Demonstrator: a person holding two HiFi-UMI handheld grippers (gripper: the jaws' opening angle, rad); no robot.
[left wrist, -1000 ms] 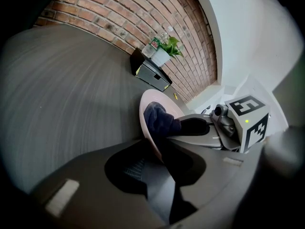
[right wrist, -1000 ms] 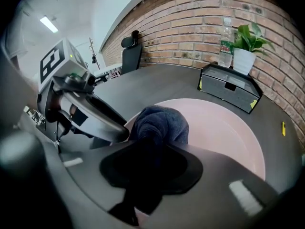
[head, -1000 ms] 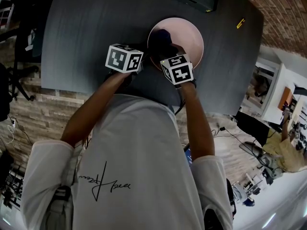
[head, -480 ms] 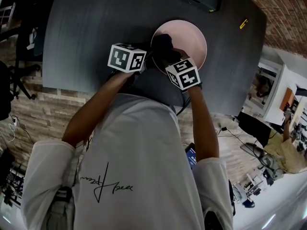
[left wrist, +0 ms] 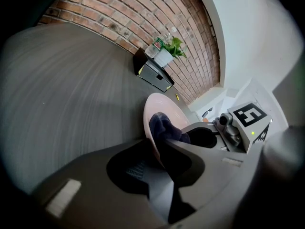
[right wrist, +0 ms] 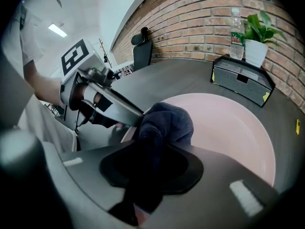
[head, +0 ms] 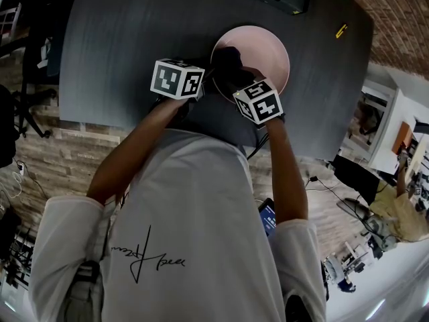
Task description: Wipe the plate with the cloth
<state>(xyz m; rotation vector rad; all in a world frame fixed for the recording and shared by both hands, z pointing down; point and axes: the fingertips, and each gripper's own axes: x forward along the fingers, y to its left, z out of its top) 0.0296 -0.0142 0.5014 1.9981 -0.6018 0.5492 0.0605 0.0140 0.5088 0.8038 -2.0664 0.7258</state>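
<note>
Wiping progress: the stroke looked under way, with the cloth already down on the plate's near part; the far, wider part showed bare pink, so most of the surface probably remained to be covered. Whether any dirt was there could not be told.
Table [head: 120,39]: a dark grey top that carried the plate near the person's edge.
Plate [right wrist: 228,123]: pale pink and round, its near rim running in between the left gripper's jaws.
Cloth [right wrist: 167,120]: a dark blue bunch, lying on the plate just inside the near rim, close beside the left gripper's tip.
Right gripper [right wrist: 151,168]: jaws drawn in on the cloth's gathered end, the loose bulk sticking out ahead of the tips and pressed to the plate.
Left gripper [left wrist: 159,151]: jaws partly apart and just been closing, with the plate's rim between them and apparently pinched, steadying the plate.
What was left: sweeping the cloth over the rest of the plate while the rim hold stayed firm.
</note>
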